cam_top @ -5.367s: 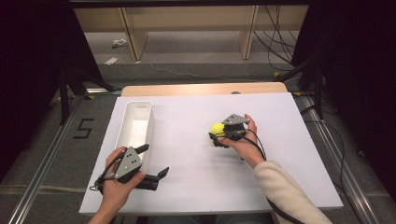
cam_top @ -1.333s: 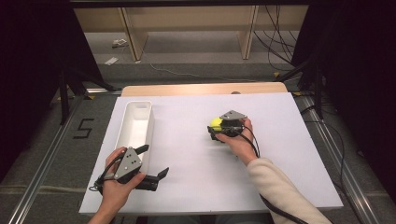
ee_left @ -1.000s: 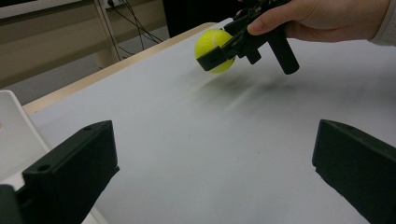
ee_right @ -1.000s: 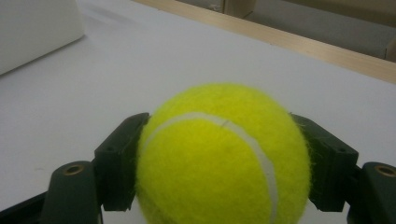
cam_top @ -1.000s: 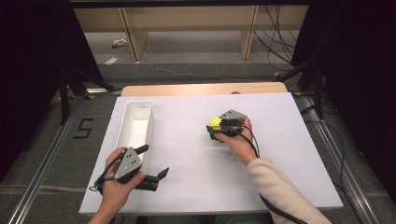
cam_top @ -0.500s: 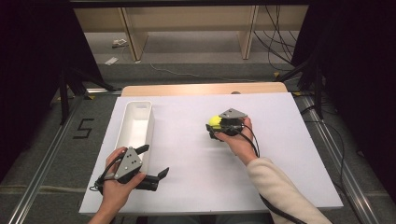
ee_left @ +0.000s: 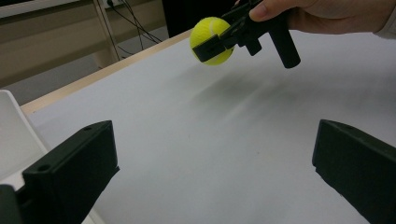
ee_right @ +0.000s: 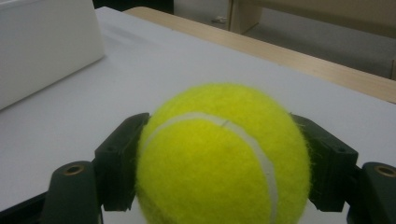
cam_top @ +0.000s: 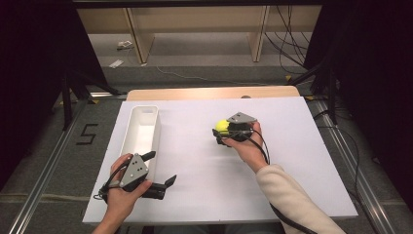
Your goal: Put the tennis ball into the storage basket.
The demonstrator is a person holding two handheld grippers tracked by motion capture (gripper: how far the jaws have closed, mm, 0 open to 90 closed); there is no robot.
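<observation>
The white bin (cam_top: 141, 134) held nothing. The right gripper (cam_top: 222, 130) pinched the ball (cam_top: 222, 126) above the table (cam_top: 204, 161); the left gripper (cam_top: 158, 170) stood spread wide, touching nothing.

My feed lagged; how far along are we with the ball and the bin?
Done: the right gripper is shut on the tennis ball, lifted off the table. In hand: carrying it. Left: dropping it into the white bin. The left gripper waits open.

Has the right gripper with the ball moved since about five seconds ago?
Yes. The right gripper, shut on the tennis ball, has shifted slightly away from the person and toward the white bin, judged against the table's far edge.
</observation>
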